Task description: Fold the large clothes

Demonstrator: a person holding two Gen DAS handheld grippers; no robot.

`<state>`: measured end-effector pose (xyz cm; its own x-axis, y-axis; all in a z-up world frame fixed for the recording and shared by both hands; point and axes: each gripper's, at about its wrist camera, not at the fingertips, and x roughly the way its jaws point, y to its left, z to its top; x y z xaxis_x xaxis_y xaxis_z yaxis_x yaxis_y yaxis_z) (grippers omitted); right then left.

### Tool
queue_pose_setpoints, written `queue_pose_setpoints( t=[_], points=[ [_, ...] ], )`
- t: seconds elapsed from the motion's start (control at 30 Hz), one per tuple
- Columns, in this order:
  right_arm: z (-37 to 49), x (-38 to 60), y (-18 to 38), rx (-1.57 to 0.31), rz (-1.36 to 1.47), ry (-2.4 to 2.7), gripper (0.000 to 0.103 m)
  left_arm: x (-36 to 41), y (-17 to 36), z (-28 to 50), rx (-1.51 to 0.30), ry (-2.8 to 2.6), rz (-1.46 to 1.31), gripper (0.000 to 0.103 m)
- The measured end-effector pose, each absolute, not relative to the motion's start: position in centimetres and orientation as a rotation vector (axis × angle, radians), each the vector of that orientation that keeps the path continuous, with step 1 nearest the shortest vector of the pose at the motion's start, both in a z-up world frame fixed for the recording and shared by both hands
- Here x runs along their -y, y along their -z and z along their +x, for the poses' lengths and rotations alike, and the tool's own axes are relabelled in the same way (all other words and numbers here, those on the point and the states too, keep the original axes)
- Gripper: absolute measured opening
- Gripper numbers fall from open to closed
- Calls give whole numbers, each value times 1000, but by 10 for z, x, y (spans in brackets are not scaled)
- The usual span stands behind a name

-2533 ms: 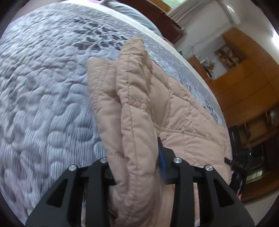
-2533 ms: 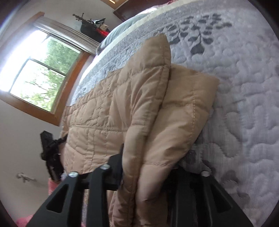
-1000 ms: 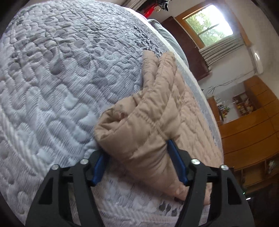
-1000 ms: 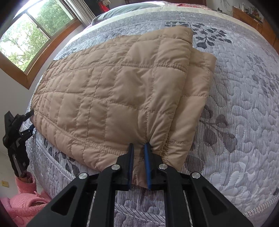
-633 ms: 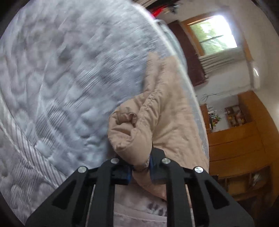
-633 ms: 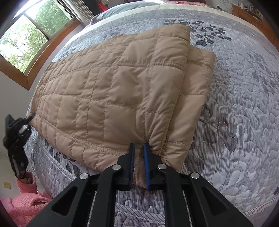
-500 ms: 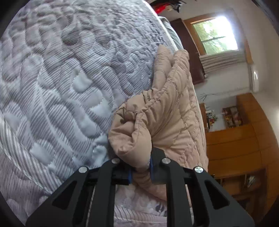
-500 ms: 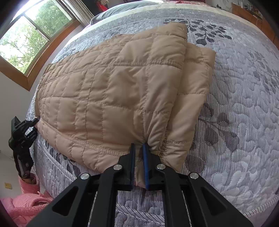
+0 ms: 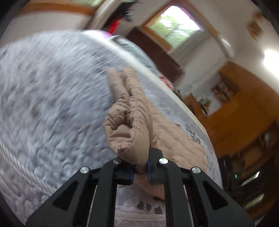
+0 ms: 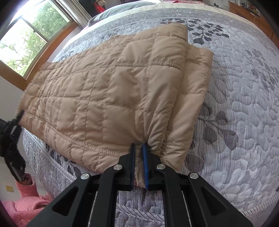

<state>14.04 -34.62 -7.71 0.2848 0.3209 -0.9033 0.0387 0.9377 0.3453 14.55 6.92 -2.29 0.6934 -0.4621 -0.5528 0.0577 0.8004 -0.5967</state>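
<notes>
A tan quilted jacket [image 10: 113,90] lies folded lengthwise across the grey leaf-patterned bed quilt [image 10: 235,104]. My right gripper [image 10: 138,152] is shut on the jacket's near hem, by the folded-in sleeve, low over the bed edge. In the left wrist view my left gripper [image 9: 140,164] holds a bunched corner of the jacket [image 9: 129,132]. Its jaws are closing on the fabric, and that corner stands raised above the quilt [image 9: 43,104]. The view is blurred with motion. The jacket's underside is hidden.
A pillow [image 10: 111,10] lies at the head of the bed. A window [image 10: 26,38] is on the left wall and wooden cabinets [image 9: 240,122] stand beyond the bed. Pink cloth [image 10: 27,206] lies on the floor by the bed's corner.
My left gripper has closed on the jacket's corner, bunched it and lifted it off the quilt while rolling. The right gripper has stayed clamped on the hem in the same place.
</notes>
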Motion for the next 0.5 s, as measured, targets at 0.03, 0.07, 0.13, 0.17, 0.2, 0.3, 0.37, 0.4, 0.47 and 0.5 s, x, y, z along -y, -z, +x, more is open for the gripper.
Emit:
queue_pose_setpoints(
  t=[0.03,0.07,0.13,0.17,0.2,0.3,0.37,0.4,0.47,0.5],
  points=[
    [140,346,77,-1276,330,-191,7,-60,14,146,-742,334,-544,9],
    [141,345,77,-1278,332,-189,7,-49,4,146,-728,370,-497,9],
    [142,345,77,-1283,335,-183,7,-30,-11,147,-710,424,-422,9],
    [142,344,77,-1285,335,-180,7,-14,-20,148,-702,464,-369,9],
    [142,344,77,-1287,336,-177,7,-4,-24,149,-701,492,-337,9],
    [144,342,76,-1289,336,-172,7,33,-28,152,-720,588,-265,9],
    [144,342,76,-1290,340,-172,7,52,-27,154,-744,645,-236,9],
    [145,342,76,-1290,344,-172,7,64,-25,157,-755,671,-215,9],
    [143,344,76,-1289,347,-176,7,81,-18,158,-775,697,-168,9],
    [143,345,76,-1289,348,-177,7,89,-14,161,-790,703,-149,9]
  ],
)
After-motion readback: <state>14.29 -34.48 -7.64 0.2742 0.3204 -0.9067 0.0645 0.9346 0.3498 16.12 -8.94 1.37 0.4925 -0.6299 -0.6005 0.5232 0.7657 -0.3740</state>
